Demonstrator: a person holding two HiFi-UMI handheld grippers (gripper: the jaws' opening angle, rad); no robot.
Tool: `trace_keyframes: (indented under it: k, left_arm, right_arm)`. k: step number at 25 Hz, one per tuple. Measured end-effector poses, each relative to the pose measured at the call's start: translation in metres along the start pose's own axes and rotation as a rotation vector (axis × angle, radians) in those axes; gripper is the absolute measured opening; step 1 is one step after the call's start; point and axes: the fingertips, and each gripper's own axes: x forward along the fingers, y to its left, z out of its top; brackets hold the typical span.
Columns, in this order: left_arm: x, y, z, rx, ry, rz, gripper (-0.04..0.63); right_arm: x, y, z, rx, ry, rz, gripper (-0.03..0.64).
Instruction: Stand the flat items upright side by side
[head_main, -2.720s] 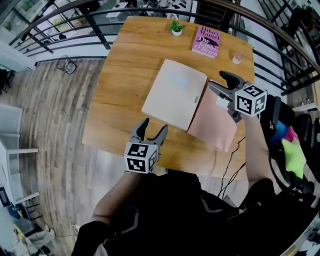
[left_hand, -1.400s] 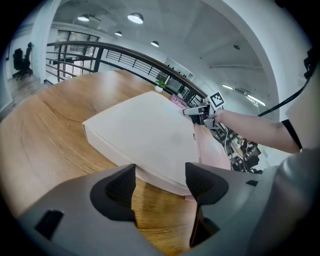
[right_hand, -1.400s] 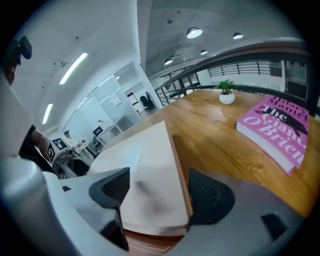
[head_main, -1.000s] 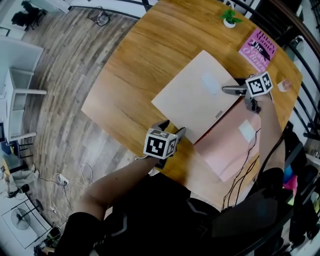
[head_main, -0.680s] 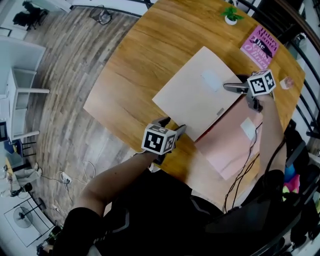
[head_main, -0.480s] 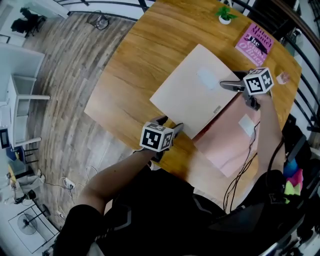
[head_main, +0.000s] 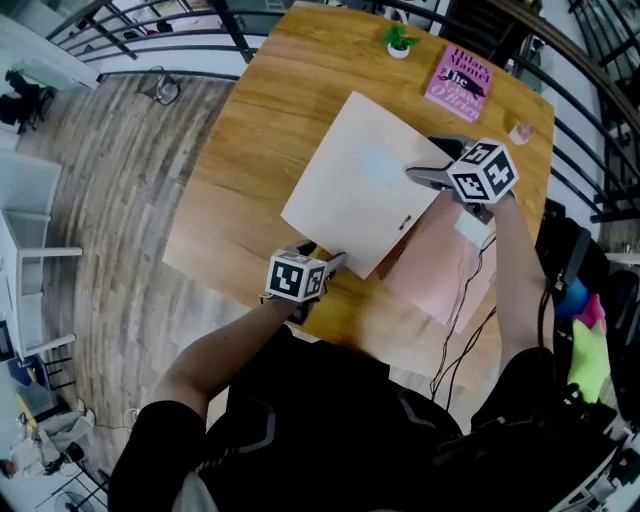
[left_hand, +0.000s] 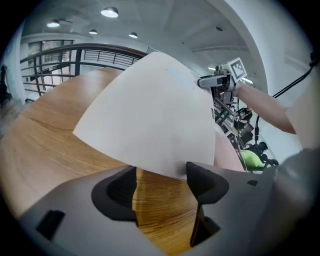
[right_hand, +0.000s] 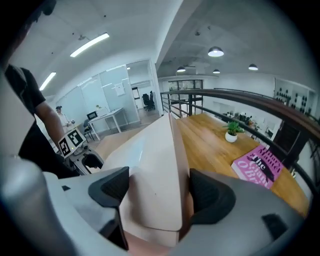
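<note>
The right tool (right_hand: 155, 192) clamped the far edge of the large cream flat cardboard folder (head_main: 350, 190), which was tilted off the wooden worktop (head_main: 260, 130). The left tool (left_hand: 160, 182) stood wide at the folder's near corner. Bracing that corner would probably let the folder pivot upright without sliding.

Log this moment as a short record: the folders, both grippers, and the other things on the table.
cream folder: tilted, one edge raised, near corner low
right gripper: shut on the cream folder's raised edge
left gripper: open, jaws at the folder's near corner, not clamping it
pink folder: flat on the table, beside the cream folder
book: pink, lying flat at the far side
plant: small pot near the book
progress: nothing upright yet
</note>
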Motion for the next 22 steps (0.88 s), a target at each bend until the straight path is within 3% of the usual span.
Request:
trace_keyframes:
  k: [6, 8, 10, 12, 22]
  left_arm:
    - [0.0, 0.002, -0.012, 0.021, 0.048, -0.097, 0.328]
    - [-0.001, 0.01, -0.02, 0.111, 0.114, -0.094, 0.328]
    - [-0.002, 0.021, -0.025, 0.267, 0.174, -0.04, 0.317]
    - [-0.001, 0.031, -0.023, 0.355, 0.168, -0.005, 0.265]
    - [0.007, 0.056, -0.017, 0.413, 0.208, -0.022, 0.262]
  right_arm:
    - [-0.031, 0.053, 0.034, -0.144, 0.056, -0.178, 0.383]
    - [-0.033, 0.071, 0.046, -0.177, 0.07, -0.226, 0.383]
    - [-0.035, 0.088, 0.057, -0.204, 0.08, -0.27, 0.382]
    - [-0.037, 0.106, 0.064, -0.219, 0.092, -0.309, 0.379]
    - [-0.049, 0.178, 0.088, -0.351, 0.064, -0.499, 0.351]
